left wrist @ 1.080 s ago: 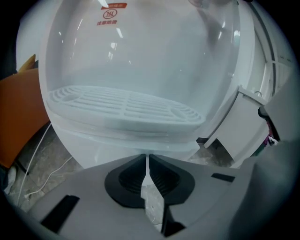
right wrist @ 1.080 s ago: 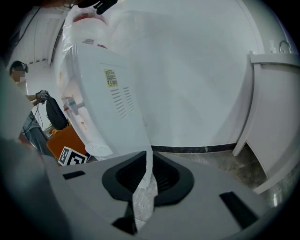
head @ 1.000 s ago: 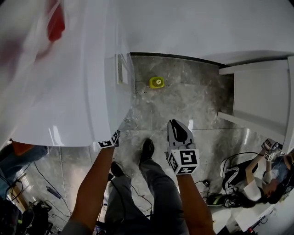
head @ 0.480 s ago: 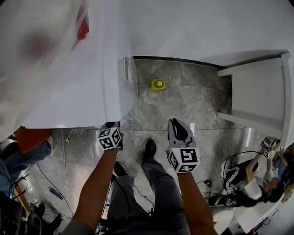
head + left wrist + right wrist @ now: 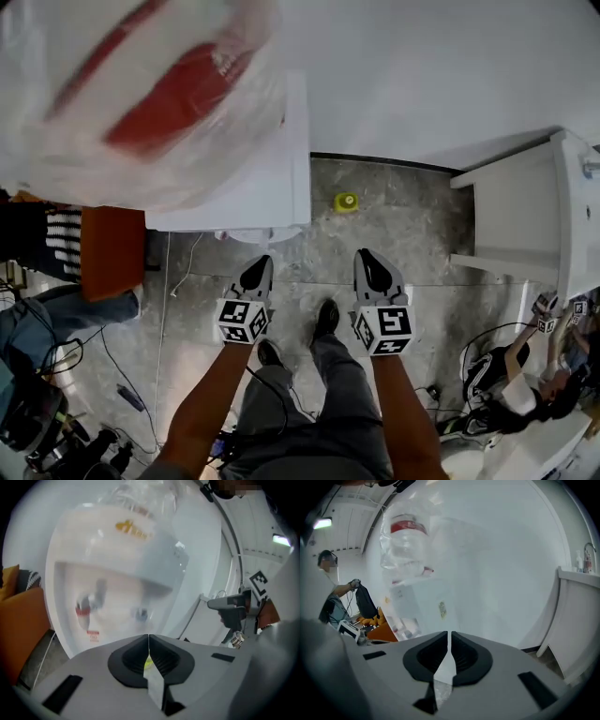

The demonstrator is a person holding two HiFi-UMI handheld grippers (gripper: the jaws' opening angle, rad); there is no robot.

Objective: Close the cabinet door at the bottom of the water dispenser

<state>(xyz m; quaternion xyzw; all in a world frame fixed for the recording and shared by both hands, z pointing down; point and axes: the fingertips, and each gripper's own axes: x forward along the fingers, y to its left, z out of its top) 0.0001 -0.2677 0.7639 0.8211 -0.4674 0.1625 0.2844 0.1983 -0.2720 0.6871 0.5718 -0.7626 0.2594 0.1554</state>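
Roughly, water dispenser: white body standing on the grey marbled floor against a white wall; the landmark for the lines below.
Bottle: on top of the dispenser, wrapped in a clear plastic bag, with red showing through; blurred in the head view.
Tap niche: recessed in the dispenser's front, seen blurred in the left gripper view.
Cabinet door: at the foot of the dispenser, under its overhanging top in the head view and behind the gripper body in the left gripper view; I cannot tell how it stands.
Left gripper: just in front of the dispenser and apart from it, nose towards its front; jaws pressed together along one thin line, holding nothing.
Right gripper: in front of the dispenser and off to its right, level with the left gripper; jaws drawn together to a narrow slit, empty.
Yellow object: small, on the floor just right of the dispenser, near the wall.
White counter unit: well to the right of the dispenser.
Orange block: beside the dispenser's left side.
Crouching person: well apart from the dispenser, far right and near side, among cables.
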